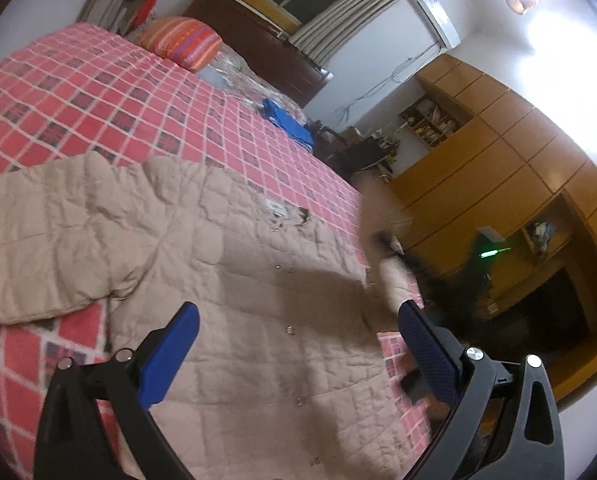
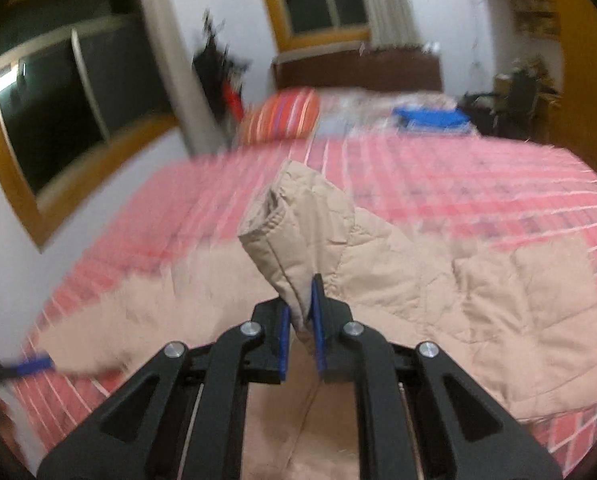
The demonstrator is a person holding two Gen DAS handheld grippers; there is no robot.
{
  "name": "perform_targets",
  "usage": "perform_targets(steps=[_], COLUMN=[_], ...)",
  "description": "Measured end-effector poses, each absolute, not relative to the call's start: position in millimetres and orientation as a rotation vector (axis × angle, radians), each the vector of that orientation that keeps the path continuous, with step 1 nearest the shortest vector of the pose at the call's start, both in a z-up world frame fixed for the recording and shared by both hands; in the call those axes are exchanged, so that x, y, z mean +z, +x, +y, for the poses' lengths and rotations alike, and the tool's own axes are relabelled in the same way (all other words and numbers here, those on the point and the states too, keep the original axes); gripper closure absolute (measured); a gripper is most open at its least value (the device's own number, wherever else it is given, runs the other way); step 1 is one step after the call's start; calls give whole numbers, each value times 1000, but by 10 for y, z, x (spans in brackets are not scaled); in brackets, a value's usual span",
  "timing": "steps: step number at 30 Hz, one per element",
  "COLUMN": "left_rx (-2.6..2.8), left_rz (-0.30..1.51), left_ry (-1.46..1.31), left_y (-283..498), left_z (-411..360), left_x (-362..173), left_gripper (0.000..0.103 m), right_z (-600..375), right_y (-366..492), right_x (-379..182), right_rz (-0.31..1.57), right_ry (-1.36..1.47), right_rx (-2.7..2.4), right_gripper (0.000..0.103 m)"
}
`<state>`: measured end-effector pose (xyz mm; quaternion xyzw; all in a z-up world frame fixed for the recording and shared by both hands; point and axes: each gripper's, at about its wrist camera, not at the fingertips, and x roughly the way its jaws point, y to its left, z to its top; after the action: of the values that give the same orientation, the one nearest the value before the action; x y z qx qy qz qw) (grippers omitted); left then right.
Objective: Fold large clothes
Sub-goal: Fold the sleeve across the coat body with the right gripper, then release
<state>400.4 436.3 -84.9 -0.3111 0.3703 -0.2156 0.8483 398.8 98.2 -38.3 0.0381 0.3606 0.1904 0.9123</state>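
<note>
A beige quilted jacket (image 1: 234,264) lies spread over the red checked bedspread (image 1: 98,92), one sleeve (image 1: 50,240) stretched out to the left. My left gripper (image 1: 298,320) hovers open above the jacket's body with nothing between its blue pads. In the right wrist view my right gripper (image 2: 300,320) is shut on a beige sleeve (image 2: 302,232), lifted so that its cuff points up and away over the rest of the jacket (image 2: 478,312). The other gripper's blue finger (image 2: 34,362) shows blurred at the lower left.
A striped orange pillow (image 1: 178,40) and a folded blue item (image 1: 288,122) lie near the dark headboard (image 1: 254,40). Wooden wardrobes (image 1: 498,168) stand past the bed's right edge. Windows (image 2: 58,92) line the wall on the other side.
</note>
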Motion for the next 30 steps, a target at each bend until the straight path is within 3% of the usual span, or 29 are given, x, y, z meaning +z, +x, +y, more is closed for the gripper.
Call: perform_targets(steps=[4,6,8,11,22,24,26,28,30], left_rx=[-512,-525,-546,-565,-439,-415,-398,-391,-399], left_rz=[849,887,928,994,1173,1196,1229,1237,1212], left_ry=[-727,-762,-792,-844,-811,-780,-752,-734,-723], left_y=[4339,4498,4674,4944,5638,5685,5757,5794,5795], left_z=[4246,4175,4078,3904,3340,3295,3275,3277,3360], left_x=[-1075,-1220,-1362,-1603,-2126,-2141,-2166,-2159,-2040], left_gripper=[3,3,3,3,5,19,58,81,83], right_z=[1408,1479,1474,1331,566,470,378,283,224], right_y=[3985,3913,3826,3629,2775,2652,2543,2414,2276], right_x=[-980,-1111,-1158,-1064,-593,-540,-505,-509,-531], right_rz=[877,893,892,840,724,704,686,683,682], right_ry=[-26,-58,-75,-82,162,186,216,252,268], right_rx=[431,445,477,495,538,539,545,562,573], right_gripper=[93,88,61,43,28,28,28,28,28])
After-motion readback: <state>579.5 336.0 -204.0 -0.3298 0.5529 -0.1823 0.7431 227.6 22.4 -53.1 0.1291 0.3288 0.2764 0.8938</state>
